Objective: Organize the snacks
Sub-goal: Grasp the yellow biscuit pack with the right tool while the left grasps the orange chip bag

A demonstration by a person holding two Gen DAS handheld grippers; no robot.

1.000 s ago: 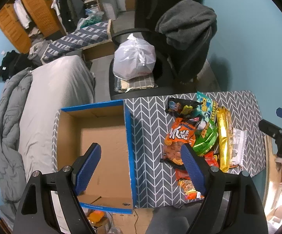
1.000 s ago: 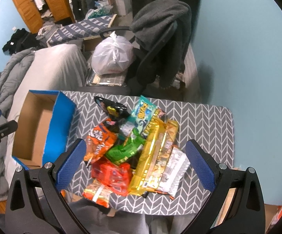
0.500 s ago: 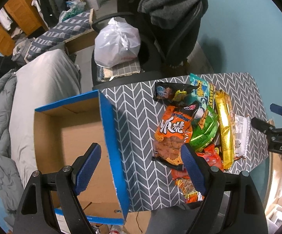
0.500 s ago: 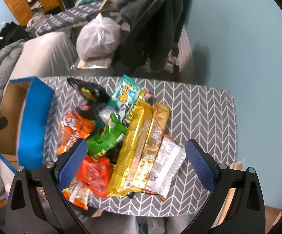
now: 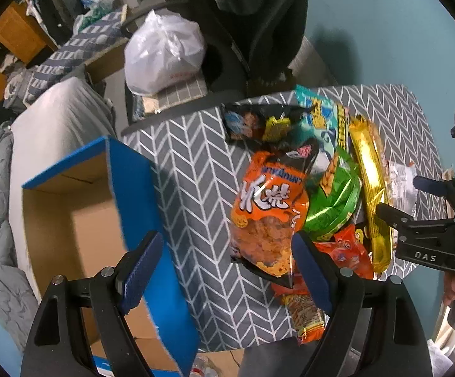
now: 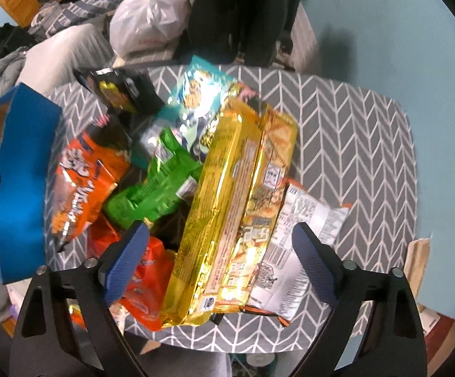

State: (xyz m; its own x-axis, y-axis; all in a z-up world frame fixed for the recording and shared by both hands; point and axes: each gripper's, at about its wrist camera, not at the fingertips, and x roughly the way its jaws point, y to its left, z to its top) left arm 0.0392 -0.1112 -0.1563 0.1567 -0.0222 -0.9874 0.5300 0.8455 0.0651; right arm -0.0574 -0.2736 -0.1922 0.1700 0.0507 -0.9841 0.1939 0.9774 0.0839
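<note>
Snacks lie heaped toward the right end of the chevron-covered table [image 5: 196,163], and the right gripper [image 6: 220,253] hangs straight over them, its jaws just narrowed a touch yet spread wide, straddling the long gold packet [image 6: 224,207] without pinching it. The left gripper [image 5: 227,270] is parted and empty too, one finger over the blue cardboard box [image 5: 139,194] at the table's left edge, the other by the orange chip bag [image 5: 268,213]. Green bag [image 6: 152,185] and white wrapper [image 6: 299,235] flank the gold packet.
</note>
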